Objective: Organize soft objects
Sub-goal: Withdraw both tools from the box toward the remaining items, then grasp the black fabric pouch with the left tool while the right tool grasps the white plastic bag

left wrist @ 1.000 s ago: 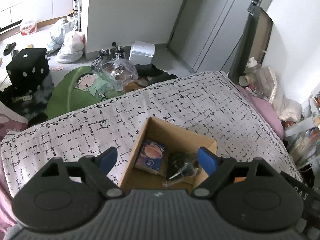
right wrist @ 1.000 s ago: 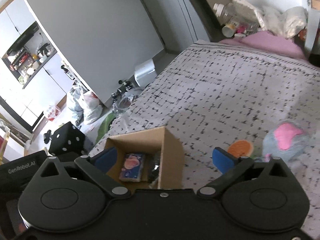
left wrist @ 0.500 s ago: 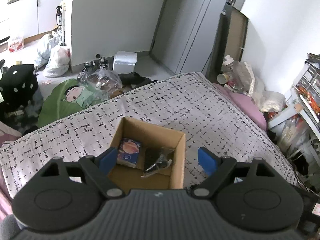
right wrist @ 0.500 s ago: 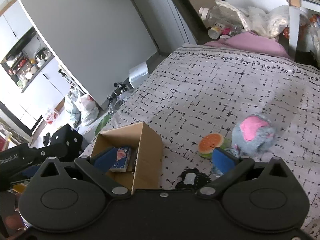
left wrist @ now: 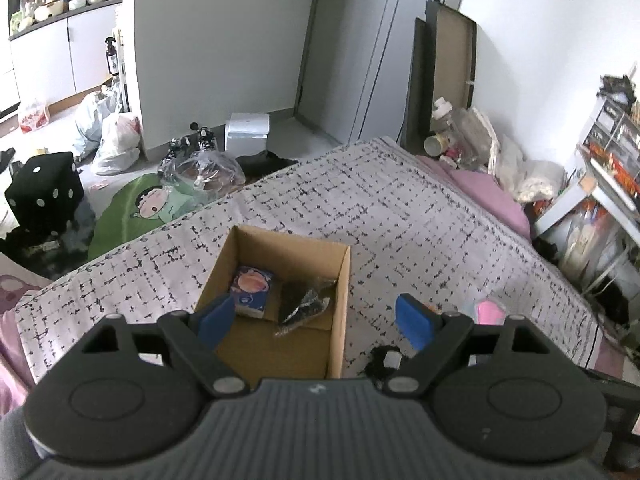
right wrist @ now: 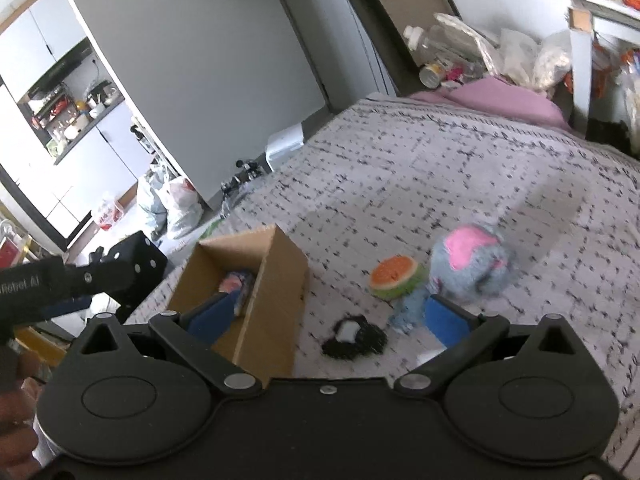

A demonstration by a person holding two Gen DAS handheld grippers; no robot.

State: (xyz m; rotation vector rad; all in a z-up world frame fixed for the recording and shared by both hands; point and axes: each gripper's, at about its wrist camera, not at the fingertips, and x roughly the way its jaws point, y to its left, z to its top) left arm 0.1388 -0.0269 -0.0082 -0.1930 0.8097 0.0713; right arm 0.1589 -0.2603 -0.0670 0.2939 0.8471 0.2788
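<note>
An open cardboard box [left wrist: 340, 280] [right wrist: 280, 280] stands on the patterned bed. It holds a blue packet with a pink picture [left wrist: 252, 290] and a dark plastic bag [left wrist: 304, 302]. On the bed to its right lie a black fuzzy item with a white tag [right wrist: 354, 338] [left wrist: 380, 362], an orange and green plush slice [right wrist: 394, 276], a light blue soft item [right wrist: 410, 308] and a grey and pink plush [right wrist: 474, 266] [left wrist: 490, 312]. My left gripper [left wrist: 314, 318] is open and empty above the box's near edge. My right gripper [right wrist: 328, 314] is open and empty above the box's right wall and the black item.
The bed [left wrist: 400, 216] ends at a pink pillow [left wrist: 488, 190] and clutter by the far wall. Shelving [left wrist: 600, 200] stands on the right. Bags, a black dice cushion [left wrist: 44, 188] and a green mat [left wrist: 140, 212] lie on the floor to the left.
Both grippers have pulled back and risen from the box. The plush toys and the black item have come into the right wrist view. Both stay open.
</note>
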